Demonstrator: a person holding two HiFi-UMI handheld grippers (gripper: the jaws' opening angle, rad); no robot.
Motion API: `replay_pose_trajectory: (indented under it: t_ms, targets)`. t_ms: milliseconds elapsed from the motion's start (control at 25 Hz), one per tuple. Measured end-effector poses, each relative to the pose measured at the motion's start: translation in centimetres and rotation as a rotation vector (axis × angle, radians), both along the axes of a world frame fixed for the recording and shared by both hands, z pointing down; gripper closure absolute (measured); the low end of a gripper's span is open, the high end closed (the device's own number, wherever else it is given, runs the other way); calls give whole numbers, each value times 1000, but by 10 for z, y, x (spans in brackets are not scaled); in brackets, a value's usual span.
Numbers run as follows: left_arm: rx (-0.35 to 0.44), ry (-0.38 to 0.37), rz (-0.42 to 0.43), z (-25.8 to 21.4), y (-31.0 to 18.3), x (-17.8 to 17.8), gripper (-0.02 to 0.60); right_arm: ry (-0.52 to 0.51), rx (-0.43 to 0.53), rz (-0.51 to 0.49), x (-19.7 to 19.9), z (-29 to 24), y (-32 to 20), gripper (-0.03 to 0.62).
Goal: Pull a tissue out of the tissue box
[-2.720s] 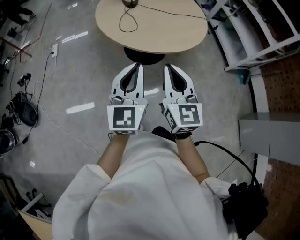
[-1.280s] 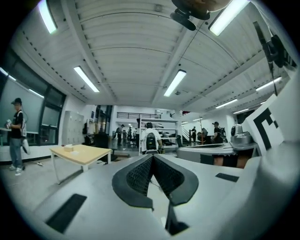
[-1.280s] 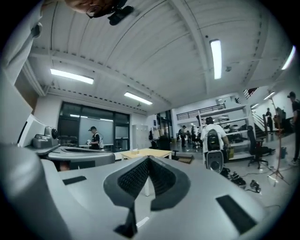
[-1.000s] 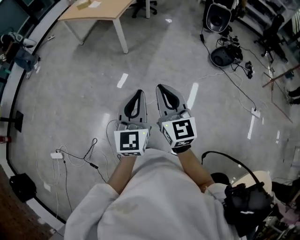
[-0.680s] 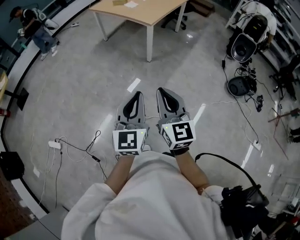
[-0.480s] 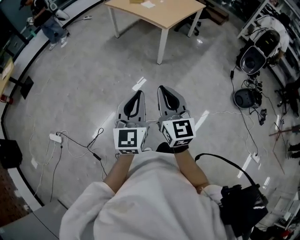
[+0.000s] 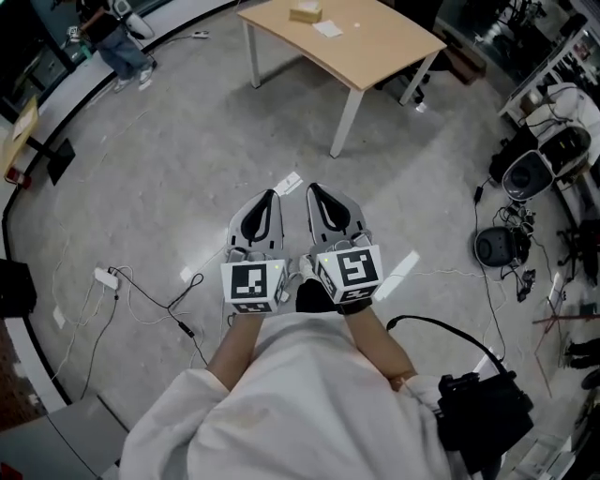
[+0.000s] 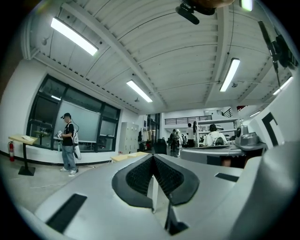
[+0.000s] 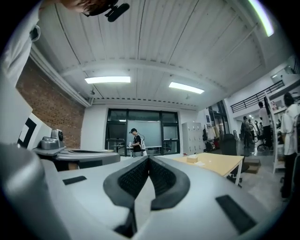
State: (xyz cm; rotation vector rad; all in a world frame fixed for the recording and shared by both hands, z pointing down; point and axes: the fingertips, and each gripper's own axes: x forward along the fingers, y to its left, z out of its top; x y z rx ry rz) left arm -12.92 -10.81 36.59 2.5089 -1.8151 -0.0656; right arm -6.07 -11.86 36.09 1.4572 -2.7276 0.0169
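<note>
We hold the left tongs [image 7: 271, 195] and the right tongs [image 7: 315, 190] side by side in front of us, over the grey floor [image 7: 187, 169]. Both point toward the table [image 7: 375, 52], which stands well apart from them. The tissue box [image 7: 305, 11] sits on the far end of the table. A flat white sheet [image 7: 328, 28] lies on the table just beside the box, on the side nearer to us.

The head view shows the tongs only from above. The left gripper view looks right along the left tongs, and there they are shut tight, tip to tip, with nothing in them. The right gripper view shows the same for the right tongs: clenched and empty.

The right gripper view also shows the table from the side, with the box and the sheet on top. The left gripper view shows only a thin strip of the table top, and we cannot make out the box there.

Both gripper views show a person [image 9: 136, 142] in a dark cap standing beyond the table, by a big window [image 9: 161, 133]. Only the head view shows the cables [image 7: 141, 295] on the floor, on our side of the table.
</note>
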Motion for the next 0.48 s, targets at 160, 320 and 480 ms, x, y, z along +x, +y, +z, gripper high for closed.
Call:
replay_pose_trajectory:
  t_ms: [160, 320, 480]
  targets:
    - [50, -3, -41, -22, -85, 7, 580, -21, 20, -38, 15, -17, -88, 592]
    - [78, -24, -72, -32, -154, 10, 580, -33, 58, -47, 20, -34, -166, 592]
    - [38, -37, -92, -22, -197, 5, 580, -46, 20, -67, 11, -23, -212, 592]
